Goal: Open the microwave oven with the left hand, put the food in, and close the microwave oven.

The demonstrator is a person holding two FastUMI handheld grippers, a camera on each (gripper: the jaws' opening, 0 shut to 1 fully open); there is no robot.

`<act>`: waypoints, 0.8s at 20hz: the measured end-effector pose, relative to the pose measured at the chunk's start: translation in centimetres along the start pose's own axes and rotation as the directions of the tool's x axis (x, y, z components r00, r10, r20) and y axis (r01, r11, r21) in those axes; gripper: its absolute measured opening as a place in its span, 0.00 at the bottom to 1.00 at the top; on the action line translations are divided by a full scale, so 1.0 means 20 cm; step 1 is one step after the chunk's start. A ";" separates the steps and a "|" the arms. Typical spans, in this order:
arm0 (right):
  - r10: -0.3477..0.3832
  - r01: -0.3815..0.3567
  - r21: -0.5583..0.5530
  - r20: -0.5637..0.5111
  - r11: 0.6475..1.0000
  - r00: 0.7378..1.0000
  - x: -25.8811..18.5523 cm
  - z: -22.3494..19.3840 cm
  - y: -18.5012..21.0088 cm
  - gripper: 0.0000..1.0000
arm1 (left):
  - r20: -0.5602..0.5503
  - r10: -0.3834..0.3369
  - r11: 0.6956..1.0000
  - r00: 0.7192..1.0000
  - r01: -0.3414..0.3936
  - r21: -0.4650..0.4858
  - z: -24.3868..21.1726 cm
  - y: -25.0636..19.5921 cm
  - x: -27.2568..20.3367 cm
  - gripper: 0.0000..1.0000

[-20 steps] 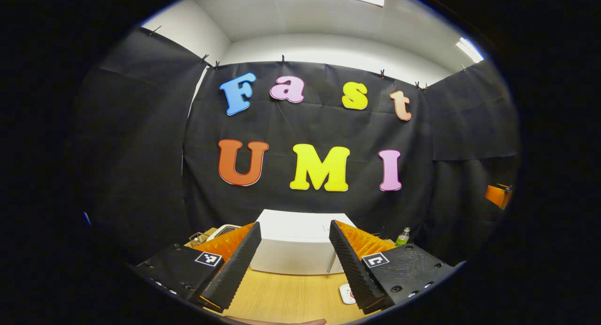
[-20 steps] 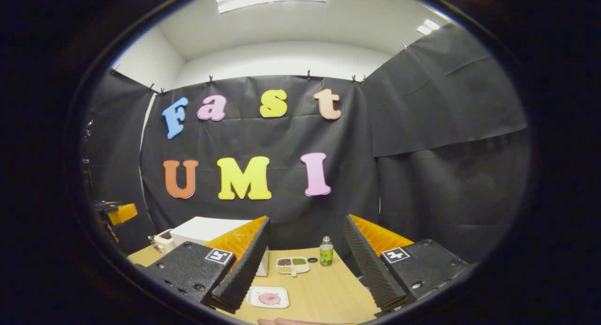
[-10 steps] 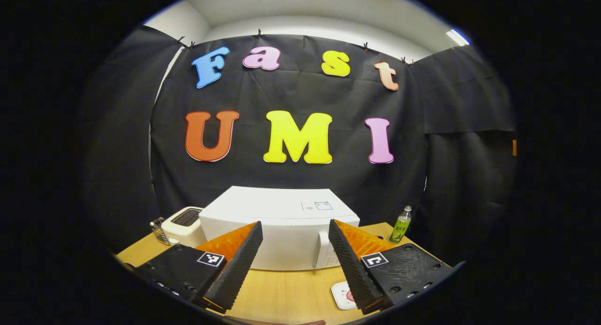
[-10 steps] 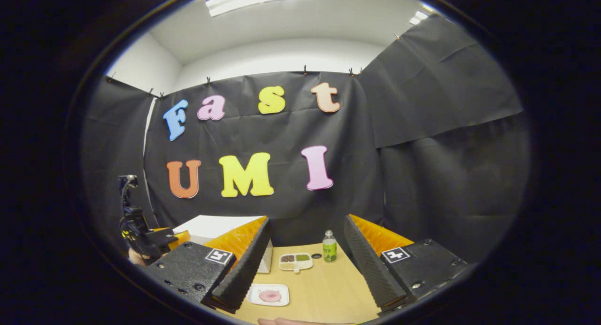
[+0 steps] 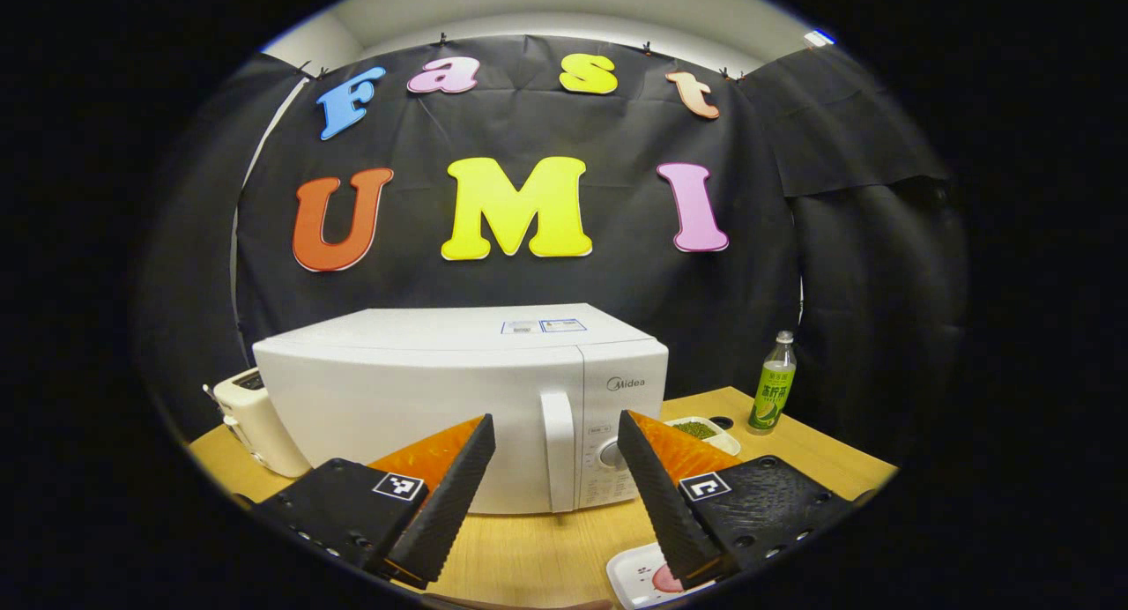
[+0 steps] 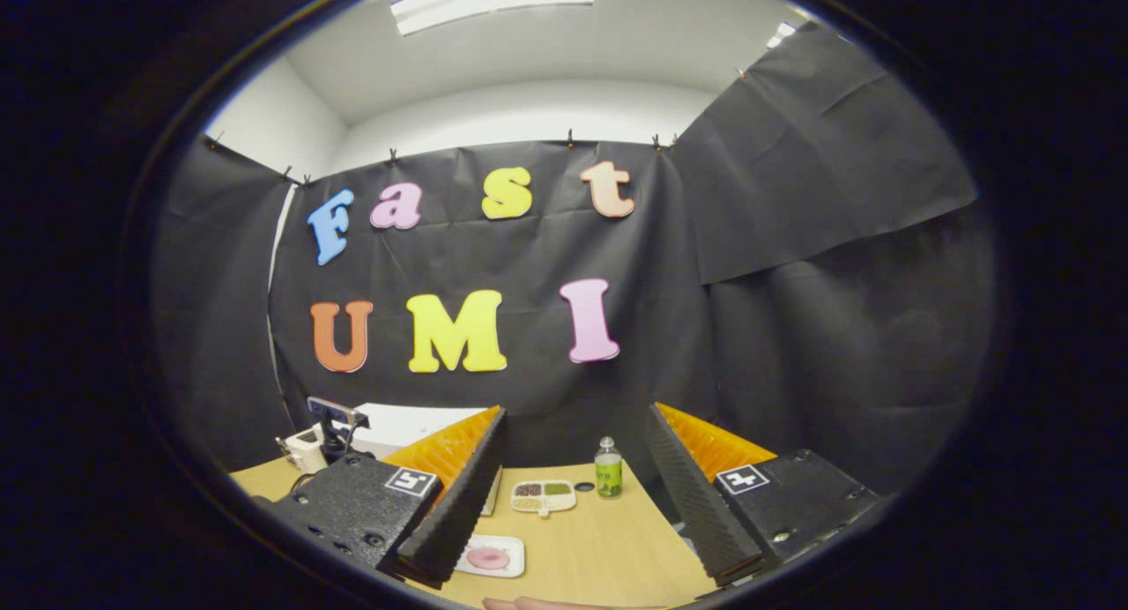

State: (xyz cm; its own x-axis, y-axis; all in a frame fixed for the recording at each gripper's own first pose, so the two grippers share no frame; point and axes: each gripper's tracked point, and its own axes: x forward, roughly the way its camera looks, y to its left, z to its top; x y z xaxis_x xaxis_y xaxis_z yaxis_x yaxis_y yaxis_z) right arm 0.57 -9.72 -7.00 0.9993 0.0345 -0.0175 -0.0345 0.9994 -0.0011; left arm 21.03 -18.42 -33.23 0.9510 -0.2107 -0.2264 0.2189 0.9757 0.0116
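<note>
A wooden table [image 5: 538, 557] stands in a booth walled with black cloth. On it, toward the back, sits a white microwave oven [image 5: 458, 398] with its door shut. A tall white handle [image 5: 557, 451] runs upright along the door's right edge, with a control panel and a round knob [image 5: 610, 454] just to its right.

In the left gripper view, the left gripper [image 5: 555, 504] points at the oven front with its two fingers spread wide and holding nothing. The handle sits in the gap between them, a little ahead and not yet touched.

To the left of the oven stands a white toaster [image 5: 251, 420]. To its right, further back, are a green drink bottle [image 5: 773, 392] and a small divided dish [image 6: 544, 496] of grains. Nearer the front edge of the table lies a white plate [image 6: 490, 557] carrying a round pink piece of food [image 6: 487, 557] — the item meant for the oven.

In the right gripper view, the right gripper [image 6: 573, 504] hovers above the table with its fingers also spread and empty, the plate just below its left finger.

The step in hand appears to be opening the door. To do it well, the left gripper should move straight forward until the handle is fully between the fingers, close firmly on it, then pull back in an arc following the hinge — likely on the door's left side — rather than straight out.
</note>
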 end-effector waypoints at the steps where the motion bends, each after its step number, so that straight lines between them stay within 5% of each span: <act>1: 0.008 -0.008 -0.018 0.016 1.000 1.000 0.01 0.02 0.00 1.00 | 0.002 -0.006 1.000 1.000 0.006 -0.013 -0.02 -0.02 0.03 0.89; 3: -0.004 0.007 -0.048 0.063 0.999 0.998 0.03 0.05 -0.02 1.00 | 0.023 0.058 0.998 0.998 -0.058 -0.013 -0.05 0.05 0.09 0.90; 4: -0.009 0.013 -0.049 0.080 0.999 0.997 0.04 0.04 -0.03 0.90 | 0.038 0.100 0.995 0.994 -0.100 -0.005 -0.05 0.09 0.12 0.90; 6: 0.010 -0.006 -0.035 0.099 0.999 0.995 0.04 0.04 -0.02 0.90 | 0.040 0.090 0.995 0.995 -0.089 -0.037 -0.08 0.08 0.19 0.90; 7: 0.016 -0.013 -0.031 0.107 0.999 0.994 0.04 0.05 -0.02 1.00 | 0.029 0.081 0.996 0.996 -0.080 -0.050 -0.10 0.07 0.22 0.88; 10: 0.020 -0.013 -0.054 0.132 0.998 0.991 0.05 0.05 -0.02 0.90 | 0.044 0.127 0.991 0.991 -0.125 -0.042 -0.10 0.12 0.22 0.84; 12: 0.015 -0.007 -0.062 0.139 0.998 0.990 0.06 0.02 -0.05 1.00 | 0.052 0.158 0.987 0.986 -0.157 -0.031 -0.12 0.13 0.25 0.76; 15: -0.003 0.005 -0.010 0.171 1.000 0.985 0.05 0.02 -0.12 1.00 | 0.062 0.162 0.987 0.985 -0.163 0.000 -0.14 0.09 0.26 0.67; 16: -0.009 0.008 0.006 0.180 1.000 0.984 0.05 0.00 -0.13 1.00 | 0.051 0.163 0.986 0.985 -0.164 0.023 -0.16 0.08 0.27 0.49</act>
State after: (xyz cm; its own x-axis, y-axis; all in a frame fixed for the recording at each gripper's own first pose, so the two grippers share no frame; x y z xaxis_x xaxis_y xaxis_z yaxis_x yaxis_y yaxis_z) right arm 1.65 -12.30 -6.92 0.9863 0.0250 0.1631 -0.0261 0.9996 0.0045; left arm 25.83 -17.86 -37.63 0.9838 -0.0516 -0.1716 0.0646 0.9954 0.0708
